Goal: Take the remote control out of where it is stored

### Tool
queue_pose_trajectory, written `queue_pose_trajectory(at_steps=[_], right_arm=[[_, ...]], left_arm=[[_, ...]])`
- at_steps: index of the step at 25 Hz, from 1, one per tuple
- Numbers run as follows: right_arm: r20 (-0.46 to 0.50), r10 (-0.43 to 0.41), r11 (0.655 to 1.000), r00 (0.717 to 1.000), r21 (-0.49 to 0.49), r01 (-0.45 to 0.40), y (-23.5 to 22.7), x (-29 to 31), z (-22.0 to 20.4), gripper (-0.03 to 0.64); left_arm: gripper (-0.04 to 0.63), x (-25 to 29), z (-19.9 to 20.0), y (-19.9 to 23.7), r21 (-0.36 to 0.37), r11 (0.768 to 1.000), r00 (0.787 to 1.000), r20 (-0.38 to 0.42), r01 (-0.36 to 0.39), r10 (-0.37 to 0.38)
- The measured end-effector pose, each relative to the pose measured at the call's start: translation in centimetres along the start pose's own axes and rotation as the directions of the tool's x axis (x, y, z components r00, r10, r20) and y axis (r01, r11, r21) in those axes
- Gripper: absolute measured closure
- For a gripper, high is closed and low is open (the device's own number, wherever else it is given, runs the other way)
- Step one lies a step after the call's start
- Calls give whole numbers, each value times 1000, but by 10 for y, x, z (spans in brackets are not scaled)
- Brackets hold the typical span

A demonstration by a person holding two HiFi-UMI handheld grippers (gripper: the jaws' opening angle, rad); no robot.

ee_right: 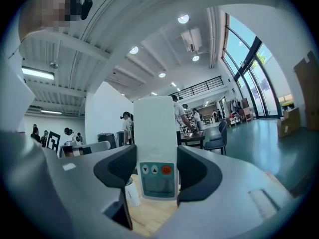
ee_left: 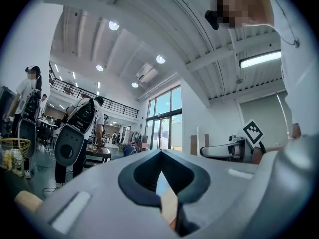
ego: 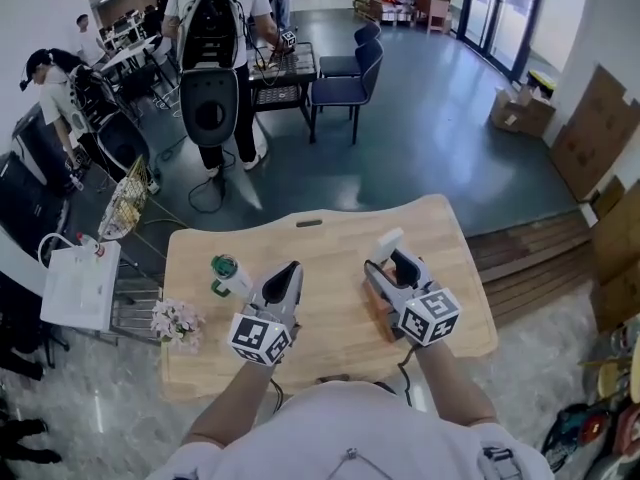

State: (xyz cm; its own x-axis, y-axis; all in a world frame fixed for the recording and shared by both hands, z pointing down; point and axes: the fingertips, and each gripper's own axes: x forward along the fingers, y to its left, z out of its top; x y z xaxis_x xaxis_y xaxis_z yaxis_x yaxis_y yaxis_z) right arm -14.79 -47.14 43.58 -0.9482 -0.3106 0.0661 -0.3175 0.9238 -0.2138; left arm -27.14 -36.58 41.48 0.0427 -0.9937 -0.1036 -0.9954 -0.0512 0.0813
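- While the right gripper (ego: 400,260) is clamped on the remote control (ego: 388,240), the remote's long axis runs along the jaws, pointing up and away from the person over the wooden table (ego: 320,230).
- Grip: in the right gripper view both dark pads press the remote's sides at its button end, and the plain white length stands beyond the jaws.
- Markings on the remote: two grey arrow keys, one orange-red round key and a blank grey display. No brand or lettering can be read.
- Storage: a brown wooden piece (ego: 377,316) lies just under the right gripper, partly hidden. It is judged to be the holder, and the remote appears to be out of it.
- Coming move: judged to be a carry along the remote's own axis, toward bare table ahead.
- Left gripper (ego: 288,274): its jaws are drawn together on nothing. It rests low to the left, apart from the remote, so the right hand is the nearer.
- Marker cube (ego: 430,315): black-and-white squares only, no letters.
- Bottle (ego: 230,276): green-capped, just left of the left gripper, label unreadable.
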Motion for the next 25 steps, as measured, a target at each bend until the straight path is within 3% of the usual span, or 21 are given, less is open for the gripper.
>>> queue_pose_trajectory(at_steps=[25], right_arm=[[-11, -35, 999, 999, 4, 35, -4, -15, -2, 333]], left_arm=[[595, -2, -14, -18, 2, 999, 999, -32, 39, -39]])
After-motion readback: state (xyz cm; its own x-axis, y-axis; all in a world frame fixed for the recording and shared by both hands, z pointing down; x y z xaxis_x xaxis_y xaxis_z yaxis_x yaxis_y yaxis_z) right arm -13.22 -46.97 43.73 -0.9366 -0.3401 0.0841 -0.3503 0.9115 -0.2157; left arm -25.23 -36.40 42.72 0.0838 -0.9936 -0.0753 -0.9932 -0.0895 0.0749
